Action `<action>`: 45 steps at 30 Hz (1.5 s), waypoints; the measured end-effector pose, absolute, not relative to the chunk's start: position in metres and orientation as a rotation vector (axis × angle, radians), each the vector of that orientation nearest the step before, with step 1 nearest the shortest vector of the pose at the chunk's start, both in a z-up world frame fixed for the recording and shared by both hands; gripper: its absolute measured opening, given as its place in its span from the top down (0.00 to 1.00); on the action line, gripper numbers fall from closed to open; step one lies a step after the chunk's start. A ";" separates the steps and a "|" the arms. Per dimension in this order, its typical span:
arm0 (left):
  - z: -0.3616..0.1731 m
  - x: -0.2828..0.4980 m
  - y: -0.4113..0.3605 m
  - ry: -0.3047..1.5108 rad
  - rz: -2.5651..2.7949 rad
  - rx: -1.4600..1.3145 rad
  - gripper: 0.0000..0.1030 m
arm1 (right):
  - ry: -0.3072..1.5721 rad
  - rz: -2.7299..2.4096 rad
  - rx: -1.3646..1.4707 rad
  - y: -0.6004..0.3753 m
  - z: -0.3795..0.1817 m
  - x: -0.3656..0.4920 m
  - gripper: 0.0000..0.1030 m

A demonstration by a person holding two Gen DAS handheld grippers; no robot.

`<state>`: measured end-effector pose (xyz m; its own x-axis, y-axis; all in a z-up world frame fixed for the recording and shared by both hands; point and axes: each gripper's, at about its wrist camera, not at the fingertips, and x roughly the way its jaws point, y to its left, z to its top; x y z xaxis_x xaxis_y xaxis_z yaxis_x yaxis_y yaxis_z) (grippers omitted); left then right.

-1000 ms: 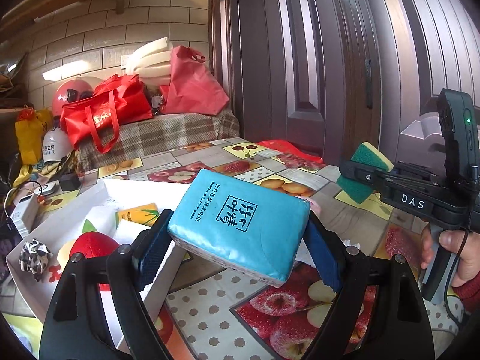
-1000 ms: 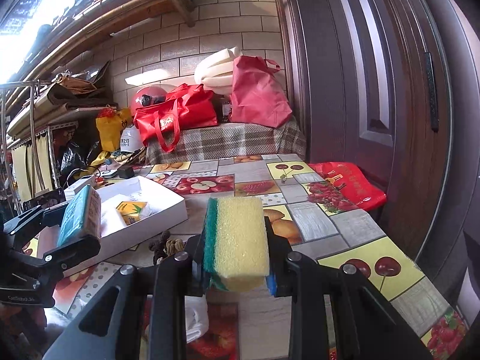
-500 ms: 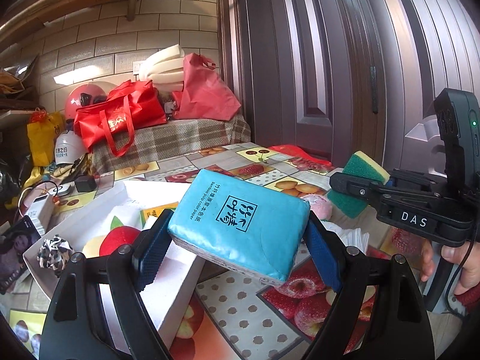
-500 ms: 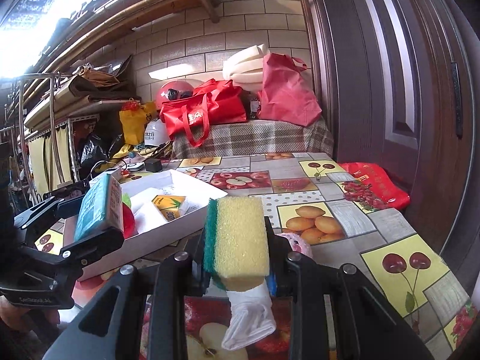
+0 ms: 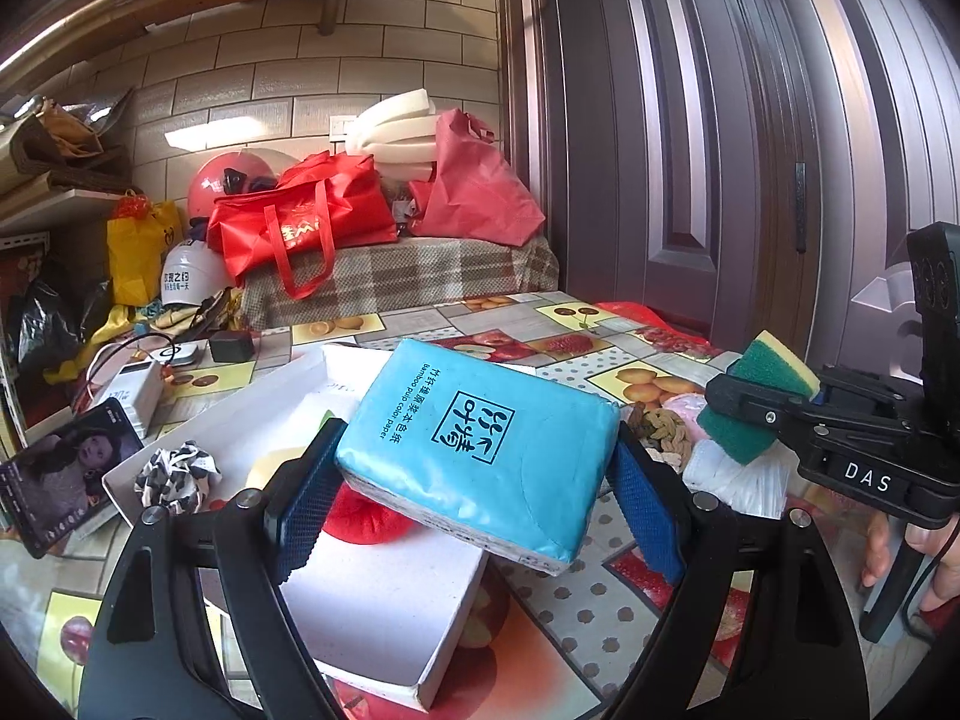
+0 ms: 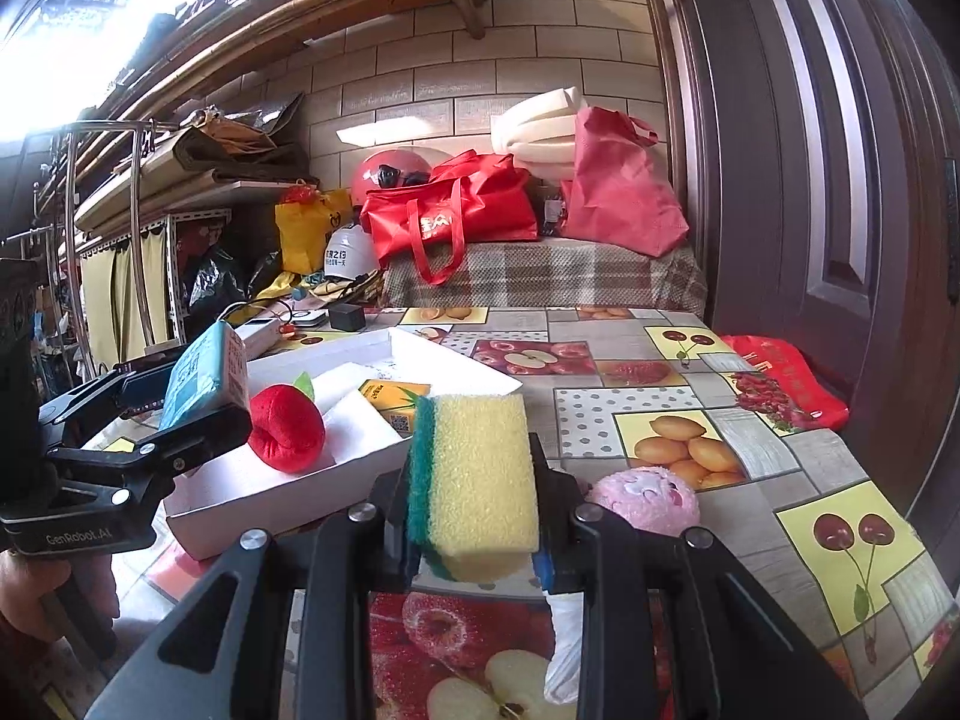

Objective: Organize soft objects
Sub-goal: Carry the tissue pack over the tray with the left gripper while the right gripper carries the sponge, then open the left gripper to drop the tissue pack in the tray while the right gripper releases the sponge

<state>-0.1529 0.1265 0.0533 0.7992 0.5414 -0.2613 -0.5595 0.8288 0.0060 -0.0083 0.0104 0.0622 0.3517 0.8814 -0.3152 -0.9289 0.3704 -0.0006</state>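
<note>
A: Above the near rim of the white tray (image 5: pixel 384 618), we hold the blue tissue pack (image 5: pixel 480 444) in the left gripper (image 5: pixel 474 498). Its blue pads clamp the pack's two short ends, and the pack sits tilted, clear of the tray floor.

B: On our side, the right gripper (image 6: pixel 474 516) is clenched on the yellow-and-green sponge (image 6: pixel 474 480), which stands upright between the fingers, above the fruit-print tablecloth (image 6: pixel 750 420) and just off the tray's right wall.

A: Inside the tray we see a red plush fruit (image 6: pixel 288 432), a small yellow box (image 6: pixel 393 399) and a black-and-white scrunchie (image 5: pixel 174 474) near the left rim. The nearest stretch of tray floor is bare white.

B: Beside the tray's right edge we note a pink plush ball (image 6: pixel 645 501), a white cloth bundle (image 5: pixel 738 474) and a brown knotted item (image 5: pixel 660 426), all resting on the cloth.

A: Past those, the tablecloth lies open up to the plaid-covered bench (image 6: pixel 540 276) and the dark door (image 6: pixel 840 150) at the right.

B: A hand (image 5: pixel 912 552) grips the right tool's handle at the table's near edge.
</note>
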 end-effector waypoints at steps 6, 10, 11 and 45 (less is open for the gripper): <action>0.052 -0.166 0.140 0.253 0.633 -0.089 0.17 | 0.285 1.190 -0.209 0.017 0.061 -0.015 0.73; 0.052 -0.171 0.149 0.249 0.662 -0.099 0.17 | 0.294 1.203 -0.216 0.023 0.060 -0.018 0.73; 0.052 -0.173 0.151 0.249 0.669 -0.102 0.17 | 0.298 1.207 -0.215 0.025 0.059 -0.019 0.73; 0.045 -0.189 0.252 0.272 0.876 -0.190 0.17 | 0.415 1.272 -0.245 0.147 0.049 -0.029 0.73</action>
